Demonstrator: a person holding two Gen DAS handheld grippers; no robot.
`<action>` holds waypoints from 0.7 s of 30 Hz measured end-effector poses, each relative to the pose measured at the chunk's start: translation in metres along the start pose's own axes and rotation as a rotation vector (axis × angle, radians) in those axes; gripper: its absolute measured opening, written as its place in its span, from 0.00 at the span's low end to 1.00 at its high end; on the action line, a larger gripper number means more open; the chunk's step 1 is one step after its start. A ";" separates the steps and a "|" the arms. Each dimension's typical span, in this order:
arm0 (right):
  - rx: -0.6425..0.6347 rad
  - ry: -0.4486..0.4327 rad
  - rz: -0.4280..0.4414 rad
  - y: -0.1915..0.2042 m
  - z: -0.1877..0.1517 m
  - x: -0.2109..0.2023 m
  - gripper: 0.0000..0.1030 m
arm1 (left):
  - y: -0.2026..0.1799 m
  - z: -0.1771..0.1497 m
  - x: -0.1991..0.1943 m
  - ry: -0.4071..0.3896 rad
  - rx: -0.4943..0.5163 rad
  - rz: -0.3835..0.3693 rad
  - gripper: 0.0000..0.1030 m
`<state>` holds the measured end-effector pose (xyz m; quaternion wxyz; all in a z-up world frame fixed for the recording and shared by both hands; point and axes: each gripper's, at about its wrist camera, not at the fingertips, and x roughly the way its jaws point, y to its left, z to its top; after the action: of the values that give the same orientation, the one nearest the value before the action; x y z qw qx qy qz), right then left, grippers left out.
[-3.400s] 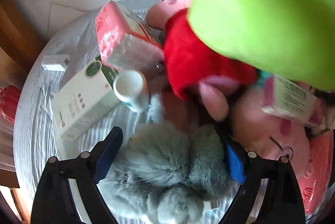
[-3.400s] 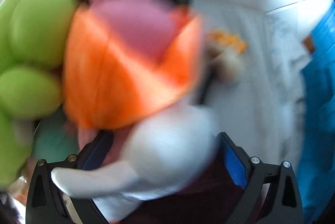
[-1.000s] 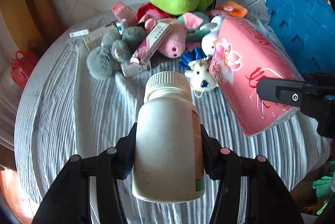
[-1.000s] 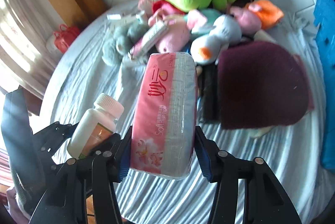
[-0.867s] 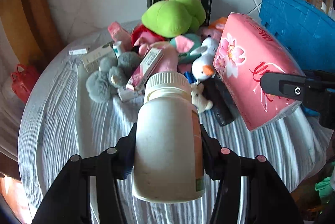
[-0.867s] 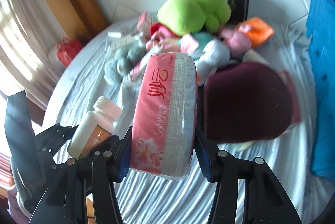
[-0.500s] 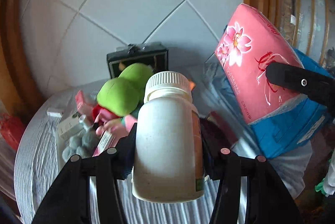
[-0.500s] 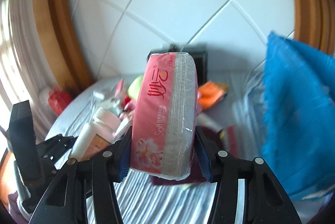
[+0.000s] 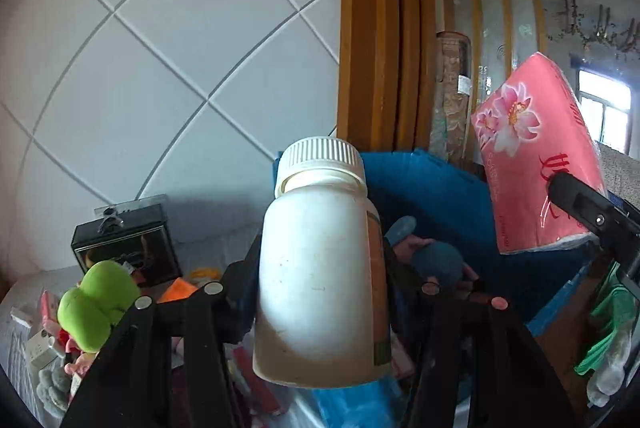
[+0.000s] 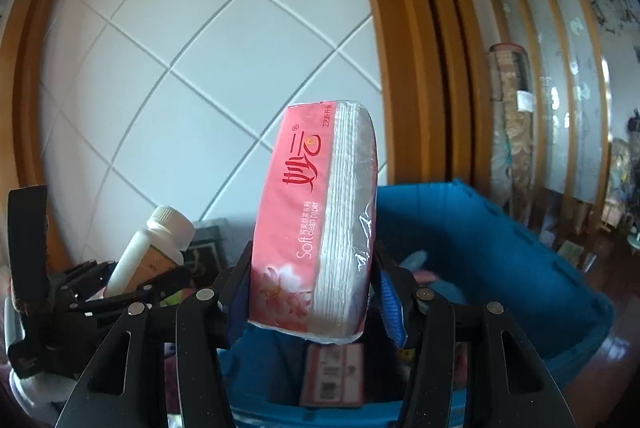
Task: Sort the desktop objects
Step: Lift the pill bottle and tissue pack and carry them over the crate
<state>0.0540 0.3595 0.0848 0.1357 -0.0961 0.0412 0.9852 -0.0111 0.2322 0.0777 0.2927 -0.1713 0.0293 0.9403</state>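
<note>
white bottle: plastic, round-shouldered cylinder with a ribbed screw cap; long axis runs forward along the left gripper, cap end pointing away from the camera and up in the picture. smooth, slightly scuffed wall, an orange-and-green label strip on its right side. the left gripper is clamped on its lower body, one black finger pressed against each side. it hangs in the air over the near edge of the blue bin.

pink tissue pack: soft rectangular block in glossy film, pink face with red characters and a flower print, clear side panel showing stacked white sheets. long axis also runs forward along the fingers, free end up and away. the right gripper is clamped on its lower end, blue pads against both broad faces. it sits above the blue bin, on the right of the bottle.

blue bin: rigid corrugated-looking plastic walls, open top. inside it, a round blue-grey item and a pink carton with a barcode; other contents too dim to tell.

left of the blue bin, lower down: a green plush toy, soft and lobed, in front of a black box with a metal clasp. behind the bin, white tiled wall with diagonal seams and a wooden frame.
</note>
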 end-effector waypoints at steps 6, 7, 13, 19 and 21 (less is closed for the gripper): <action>-0.015 -0.117 -0.072 -0.044 0.006 -0.005 0.51 | -0.047 0.008 0.038 -0.009 0.012 -0.034 0.50; -0.012 -0.111 -0.079 -0.050 0.006 -0.003 0.51 | -0.053 0.008 0.045 0.002 0.016 -0.038 0.50; 0.002 0.009 -0.098 -0.085 -0.007 0.034 0.51 | -0.076 0.009 0.080 0.103 0.040 -0.023 0.50; 0.014 0.178 -0.067 -0.109 -0.009 0.072 0.51 | -0.085 0.017 0.111 0.223 0.031 -0.052 0.50; 0.025 0.266 -0.019 -0.115 -0.004 0.093 0.51 | -0.087 0.024 0.131 0.270 0.033 -0.045 0.50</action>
<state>-0.0015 0.4936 0.0563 0.1398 -0.2246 0.0700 0.9618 -0.0708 0.3784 0.0600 0.3101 -0.2921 0.0802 0.9012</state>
